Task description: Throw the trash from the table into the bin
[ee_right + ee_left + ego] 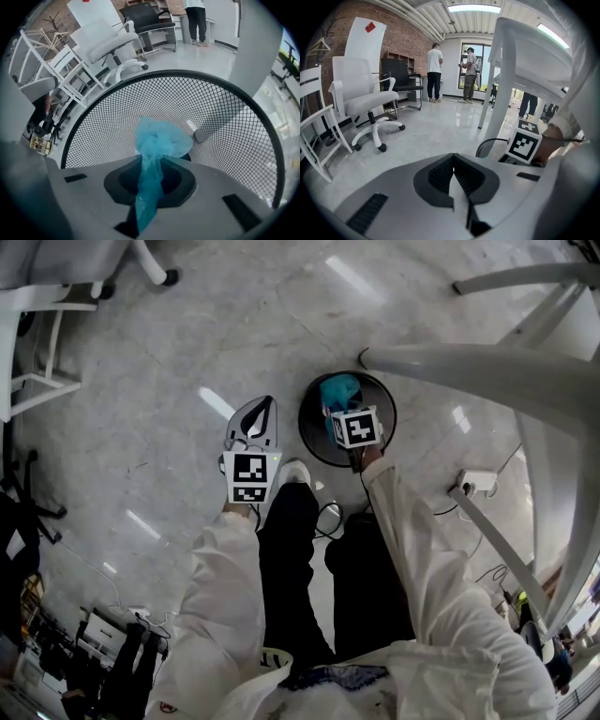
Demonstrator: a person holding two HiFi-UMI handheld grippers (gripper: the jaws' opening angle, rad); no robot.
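My right tongs (149, 174) were clamped on a blue crumpled wad (161, 138), held at centre frame over the mouth of the black mesh bin (220, 117). My left tongs (453, 174) were closed on nothing. The wad looked feather-light, soft and limp, probably thin film. A pinch on its bunched tail seemed enough, though it might cling on release.

The bin (103, 126) is black wire mesh, the trash (159, 140) thin crinkled blue film, the floor (187, 334) glossy stone.
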